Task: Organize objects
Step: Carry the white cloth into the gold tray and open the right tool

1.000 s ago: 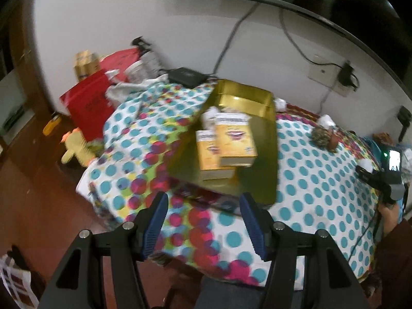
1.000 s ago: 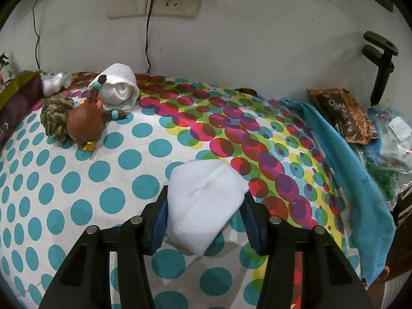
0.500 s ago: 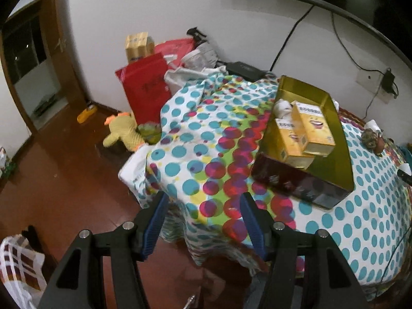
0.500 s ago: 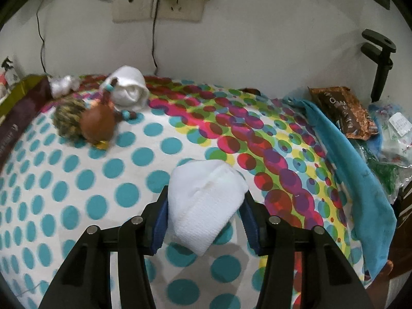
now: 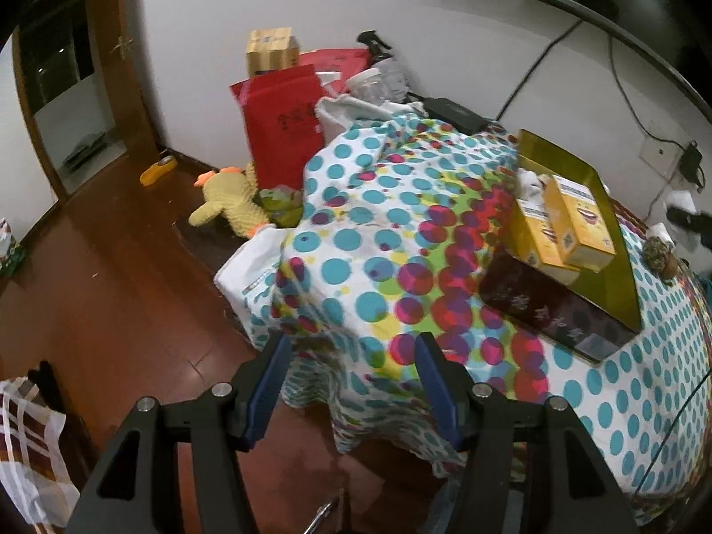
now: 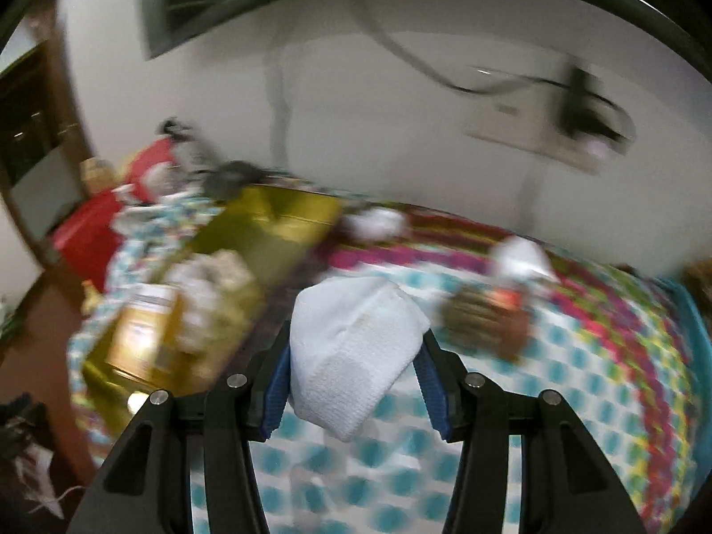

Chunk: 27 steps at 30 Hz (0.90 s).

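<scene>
Covering the whole table, a dotted cloth [image 5: 369, 240] carries everything that matters. On it sits the gold tray [image 5: 618, 276], a long shallow box with its long axis running from the near table edge back toward the wall; two yellow cartons [image 5: 574, 227] already lie inside it. In the right wrist view, which is smeared with blur, the same tray lies ahead and to the left of the right gripper [image 6: 351, 356], so that hand looks the one placed to deliver. Its jaws are clamped narrow on a rolled white cloth [image 6: 351, 347], which bulges above and below the pads. The left gripper [image 5: 351, 382] hangs off the table's near corner over the floor, jaws standing apart with nothing between them. A small doll [image 6: 489, 316] lies just right of the held roll.
</scene>
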{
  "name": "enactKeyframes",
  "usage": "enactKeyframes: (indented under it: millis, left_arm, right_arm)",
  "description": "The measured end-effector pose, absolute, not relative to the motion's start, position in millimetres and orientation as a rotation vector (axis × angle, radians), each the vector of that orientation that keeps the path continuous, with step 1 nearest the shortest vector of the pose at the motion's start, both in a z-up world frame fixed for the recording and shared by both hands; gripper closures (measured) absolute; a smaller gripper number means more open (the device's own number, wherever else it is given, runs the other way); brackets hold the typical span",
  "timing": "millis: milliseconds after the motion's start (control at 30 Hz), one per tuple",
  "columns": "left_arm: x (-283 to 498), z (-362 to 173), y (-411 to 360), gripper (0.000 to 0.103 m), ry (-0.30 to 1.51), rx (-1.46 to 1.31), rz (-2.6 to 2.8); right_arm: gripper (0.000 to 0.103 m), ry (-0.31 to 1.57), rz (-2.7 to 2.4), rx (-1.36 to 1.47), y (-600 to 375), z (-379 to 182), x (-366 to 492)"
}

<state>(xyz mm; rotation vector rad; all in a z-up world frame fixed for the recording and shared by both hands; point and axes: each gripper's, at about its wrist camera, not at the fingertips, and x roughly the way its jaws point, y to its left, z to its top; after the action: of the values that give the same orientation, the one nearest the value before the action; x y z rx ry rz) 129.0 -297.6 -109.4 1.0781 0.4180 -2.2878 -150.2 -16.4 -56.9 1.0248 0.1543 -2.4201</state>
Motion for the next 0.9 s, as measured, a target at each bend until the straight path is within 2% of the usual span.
enactKeyframes:
  millis: [133, 433, 633, 900]
  left_arm:
    - [138, -112, -310, 0.043, 0.453, 1.061, -2.266]
    - [150, -123, -330, 0.044, 0.513, 1.06, -2.222]
    - [152, -130, -336, 0.043, 0.545, 1.077, -2.208]
    - [152, -130, -335, 0.043, 0.539, 1.078, -2.204]
  right_arm:
    - [0.055, 0.216, -2.357, 0.987, -74, -49, -145]
    - [0.055, 0.324, -2.298, 1.088, -143, -80, -157]
    - [0.054, 0.389, -2.287, 1.141, -159, -100, -159]
    - [0.048, 0.422, -2.305, 1.119, -157, -101, -156]
